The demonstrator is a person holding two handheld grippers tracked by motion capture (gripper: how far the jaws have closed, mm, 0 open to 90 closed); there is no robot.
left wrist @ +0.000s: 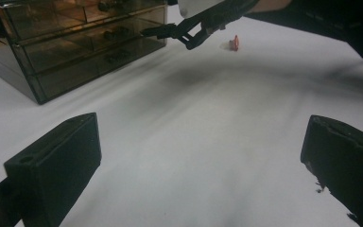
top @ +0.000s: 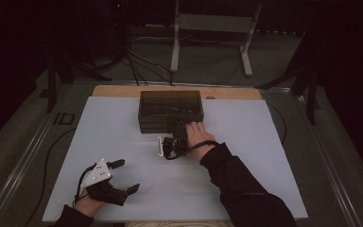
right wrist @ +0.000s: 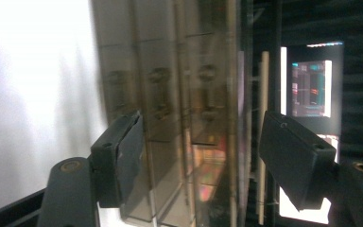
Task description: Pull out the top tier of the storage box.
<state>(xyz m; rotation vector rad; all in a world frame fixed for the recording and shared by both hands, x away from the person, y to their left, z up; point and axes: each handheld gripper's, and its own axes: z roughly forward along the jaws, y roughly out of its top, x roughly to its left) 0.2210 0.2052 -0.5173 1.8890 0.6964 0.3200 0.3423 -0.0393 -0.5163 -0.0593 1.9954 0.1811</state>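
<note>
A dark see-through drawer box [top: 170, 109] stands at the back middle of the white table sheet [top: 255, 156]. My right gripper [top: 178, 127] is right in front of it, rolled onto its side. In the right gripper view its jaws [right wrist: 198, 142] stand apart before the stacked drawer fronts [right wrist: 170, 94] and their small handles, and I see no pad pressing on anything. The left gripper view shows the right gripper [left wrist: 163, 32] with its tips at the box [left wrist: 75, 52]. My left gripper [top: 128, 176] rests open near the front left, with bare sheet between its jaws [left wrist: 203, 156].
A small red and white item [left wrist: 235, 42] lies on the sheet beyond the right gripper. A wooden board edge [top: 123, 91] runs behind the sheet. Cables [top: 142, 66] and a metal stand [top: 212, 23] sit on the floor behind. A lit screen [right wrist: 309, 87] glows past the box.
</note>
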